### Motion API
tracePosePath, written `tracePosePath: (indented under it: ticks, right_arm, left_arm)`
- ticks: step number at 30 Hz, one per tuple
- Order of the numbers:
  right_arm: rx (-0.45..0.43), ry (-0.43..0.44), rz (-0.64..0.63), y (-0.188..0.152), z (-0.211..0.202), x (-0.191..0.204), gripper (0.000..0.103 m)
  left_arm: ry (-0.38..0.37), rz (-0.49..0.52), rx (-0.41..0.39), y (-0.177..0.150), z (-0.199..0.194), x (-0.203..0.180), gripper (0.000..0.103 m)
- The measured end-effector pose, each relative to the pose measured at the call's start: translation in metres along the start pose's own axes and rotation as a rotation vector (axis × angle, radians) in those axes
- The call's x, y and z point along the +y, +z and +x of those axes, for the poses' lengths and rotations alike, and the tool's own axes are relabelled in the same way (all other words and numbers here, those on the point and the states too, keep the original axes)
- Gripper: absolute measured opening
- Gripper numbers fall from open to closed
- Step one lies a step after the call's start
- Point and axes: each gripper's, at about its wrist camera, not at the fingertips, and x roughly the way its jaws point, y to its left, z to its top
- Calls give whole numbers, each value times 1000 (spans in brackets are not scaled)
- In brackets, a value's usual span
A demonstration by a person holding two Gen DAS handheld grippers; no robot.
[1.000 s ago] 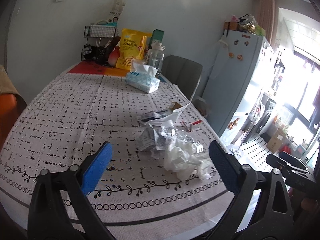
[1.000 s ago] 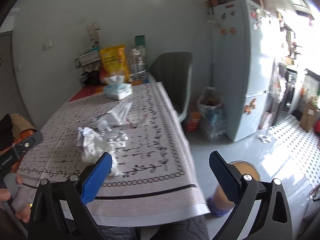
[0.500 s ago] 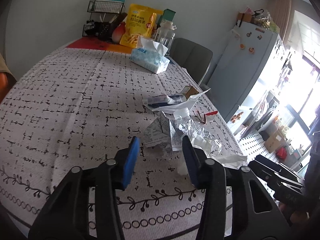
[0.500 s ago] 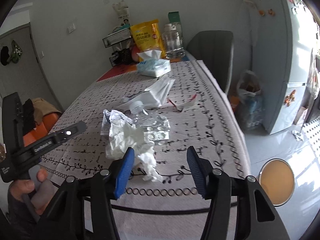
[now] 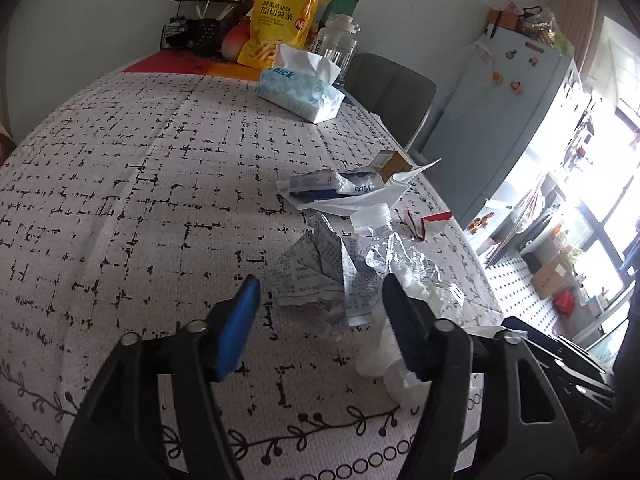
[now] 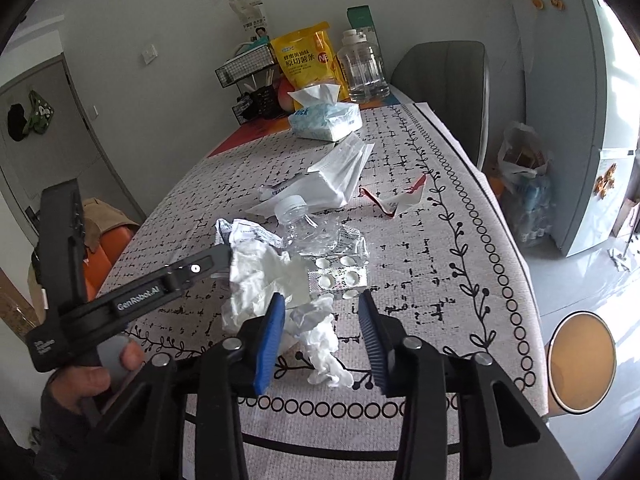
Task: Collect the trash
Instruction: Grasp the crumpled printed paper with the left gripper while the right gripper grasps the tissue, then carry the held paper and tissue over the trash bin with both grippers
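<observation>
A pile of trash lies near the table's right edge: a crumpled printed paper (image 5: 320, 272), a crushed clear plastic bottle (image 5: 384, 236), white tissue (image 6: 276, 280), a blister pack (image 6: 340, 278), a white flat bag (image 6: 340, 180) and a red-white wrapper (image 6: 400, 200). My left gripper (image 5: 320, 292) is open, its fingers on either side of the printed paper, close above the table. My right gripper (image 6: 322, 312) is open, its fingers straddling the tissue's tail. The left gripper's body (image 6: 132, 292) shows in the right wrist view.
A tissue box (image 5: 300, 92), a yellow snack bag (image 5: 280, 20), a clear jar (image 6: 362, 68) and a wire rack (image 5: 208, 12) stand at the table's far end. A grey chair (image 6: 448, 84), a fridge (image 5: 500, 120) and an orange-lidded bin (image 6: 580, 364) are to the right.
Both grippers have moved forward and down to the trash pile and their jaws have narrowed from wide open. The left now straddles the printed paper, the right the tissue.
</observation>
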Motion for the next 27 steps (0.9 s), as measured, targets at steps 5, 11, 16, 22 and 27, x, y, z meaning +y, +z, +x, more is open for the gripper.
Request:
tracePosePath:
  ticks: [5,11,16,22,27]
  right_arm:
    - [13,24,-5,0,7,1,11]
    - [-7,43,-9,0,-1,2,4]
    - [-32,46,-2,1,-9,4,4]
    - [-72,48,-11,5,-25,10,4]
    - [-122,44,-17,9,-45,11,4]
  left_arm:
    - [-28,0,44,-2,12,-2,22]
    - [-19,-25,29,-5,2,4,13]
    - [-11,-42,-5,0,-15,12,13]
    - [17,-57,-48,1,-37,22,13]
    - [20,-37,-105,3,-59,15,13]
